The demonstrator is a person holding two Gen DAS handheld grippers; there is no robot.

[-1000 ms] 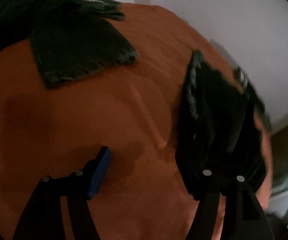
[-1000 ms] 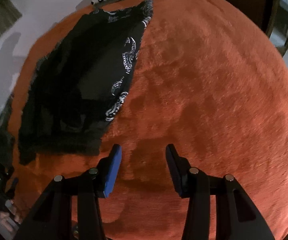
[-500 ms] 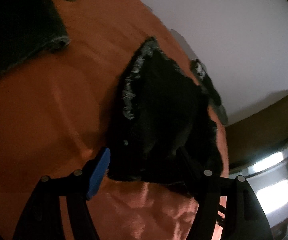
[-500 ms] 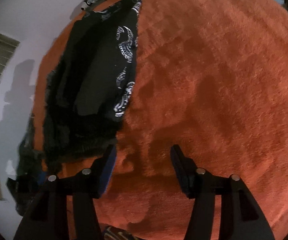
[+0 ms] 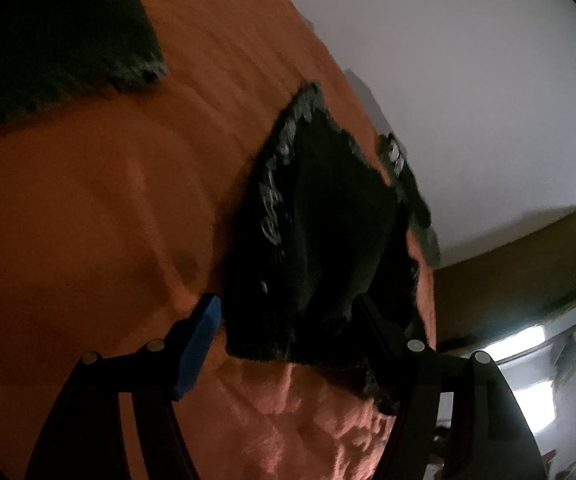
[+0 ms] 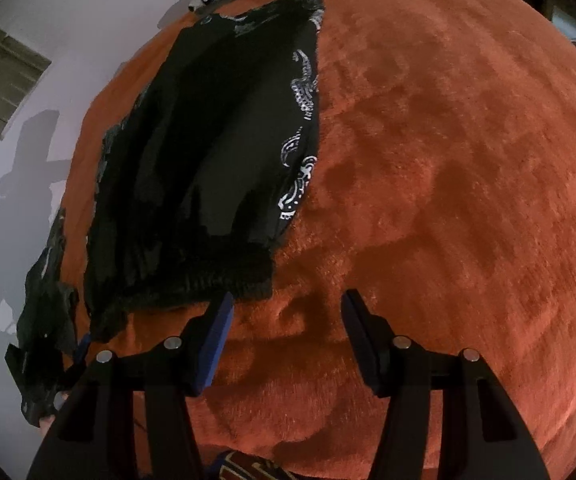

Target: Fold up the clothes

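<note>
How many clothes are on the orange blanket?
2 that I can see. A black patterned cloth lies by the wall, near the left gripper. A dark cloth lies further off. More may be hidden.

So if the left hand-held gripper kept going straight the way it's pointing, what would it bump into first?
Most likely the black patterned garment. Its near hem already lies between the open fingers of the left hand-held gripper, spread on the orange blanket. Depth is hard to judge, so it may meet cloth and blanket almost together.
</note>
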